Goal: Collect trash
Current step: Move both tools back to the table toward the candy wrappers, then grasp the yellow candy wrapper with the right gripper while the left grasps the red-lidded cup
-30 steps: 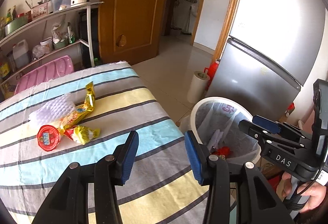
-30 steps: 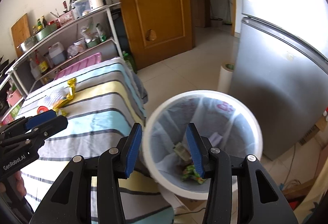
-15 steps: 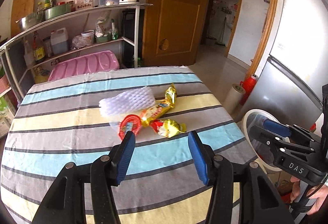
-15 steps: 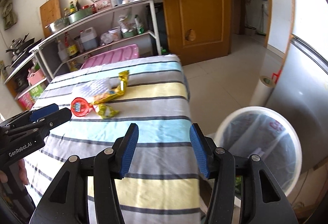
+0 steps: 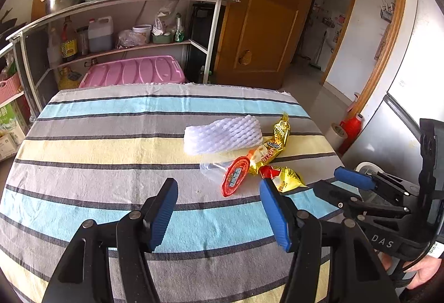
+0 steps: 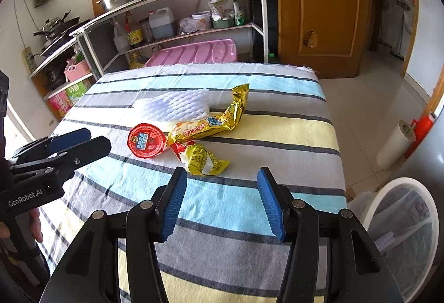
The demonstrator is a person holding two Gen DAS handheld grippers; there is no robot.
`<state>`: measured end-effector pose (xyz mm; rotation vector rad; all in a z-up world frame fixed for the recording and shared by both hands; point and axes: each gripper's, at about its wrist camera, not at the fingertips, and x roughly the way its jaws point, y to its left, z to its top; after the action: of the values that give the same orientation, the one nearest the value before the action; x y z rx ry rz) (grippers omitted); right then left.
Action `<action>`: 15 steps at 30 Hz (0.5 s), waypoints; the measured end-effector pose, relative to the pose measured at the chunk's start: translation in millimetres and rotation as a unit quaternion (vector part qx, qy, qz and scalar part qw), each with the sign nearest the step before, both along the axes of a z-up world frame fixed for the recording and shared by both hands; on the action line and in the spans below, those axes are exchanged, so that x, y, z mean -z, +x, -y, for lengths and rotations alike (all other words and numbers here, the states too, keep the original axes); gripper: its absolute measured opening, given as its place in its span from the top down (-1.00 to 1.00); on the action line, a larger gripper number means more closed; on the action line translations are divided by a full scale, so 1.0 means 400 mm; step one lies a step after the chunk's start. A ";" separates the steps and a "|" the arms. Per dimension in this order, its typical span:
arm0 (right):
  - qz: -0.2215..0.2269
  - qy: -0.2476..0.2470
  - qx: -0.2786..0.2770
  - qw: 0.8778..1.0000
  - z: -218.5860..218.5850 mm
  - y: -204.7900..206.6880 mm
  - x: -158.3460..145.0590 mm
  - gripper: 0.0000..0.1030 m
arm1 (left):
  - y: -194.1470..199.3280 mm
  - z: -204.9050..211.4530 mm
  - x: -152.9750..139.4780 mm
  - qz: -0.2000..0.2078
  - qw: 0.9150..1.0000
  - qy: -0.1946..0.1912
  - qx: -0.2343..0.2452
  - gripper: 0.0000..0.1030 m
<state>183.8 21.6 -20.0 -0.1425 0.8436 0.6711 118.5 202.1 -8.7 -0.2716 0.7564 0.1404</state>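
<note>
Tongs: L gripper [image 5: 217,210] opening, empty; R gripper [image 6: 220,201] apart, empty.
On striped table [image 6: 291,136]: foam net [image 6: 172,104], red lid [image 6: 146,140], gold wrapper [image 6: 219,118], yellow wrapper [image 6: 204,160]; bin [image 6: 402,228] beside.

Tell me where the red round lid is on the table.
In the right wrist view the red round lid lies on the striped tablecloth, left of the long gold wrapper and just in front of the white foam net.
</note>
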 end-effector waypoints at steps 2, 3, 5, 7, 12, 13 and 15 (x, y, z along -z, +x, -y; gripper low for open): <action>0.002 0.002 -0.012 1.000 -0.022 0.005 0.008 -0.05 | 0.012 -0.003 0.000 0.002 1.000 -0.008 0.005 -0.19; 0.001 -0.001 -0.017 1.000 -0.033 0.010 0.013 -0.05 | 0.018 -0.005 0.000 0.003 1.000 -0.007 0.009 -0.19; 0.000 -0.005 -0.027 1.000 -0.055 0.013 0.021 -0.05 | 0.030 -0.002 0.001 0.003 1.000 -0.007 0.017 -0.19; -0.001 -0.013 -0.036 0.999 -0.073 0.020 0.032 -0.05 | 0.048 0.000 0.006 0.000 1.000 -0.015 0.025 -0.19; -0.001 -0.040 -0.043 0.998 -0.101 0.045 0.055 -0.05 | 0.094 0.008 0.020 -0.013 0.999 -0.011 0.026 -0.19; 0.002 -0.047 -0.039 0.998 -0.106 0.049 0.059 -0.05 | 0.103 0.012 0.023 -0.017 0.999 -0.011 0.028 -0.19; 0.005 -0.059 -0.039 0.997 -0.115 0.055 0.066 -0.05 | 0.118 0.019 0.031 -0.020 0.999 -0.005 0.027 -0.19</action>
<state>205.6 67.5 -46.4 -0.2869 0.8722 0.6938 165.7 194.3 -21.0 -0.2589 0.8043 0.0913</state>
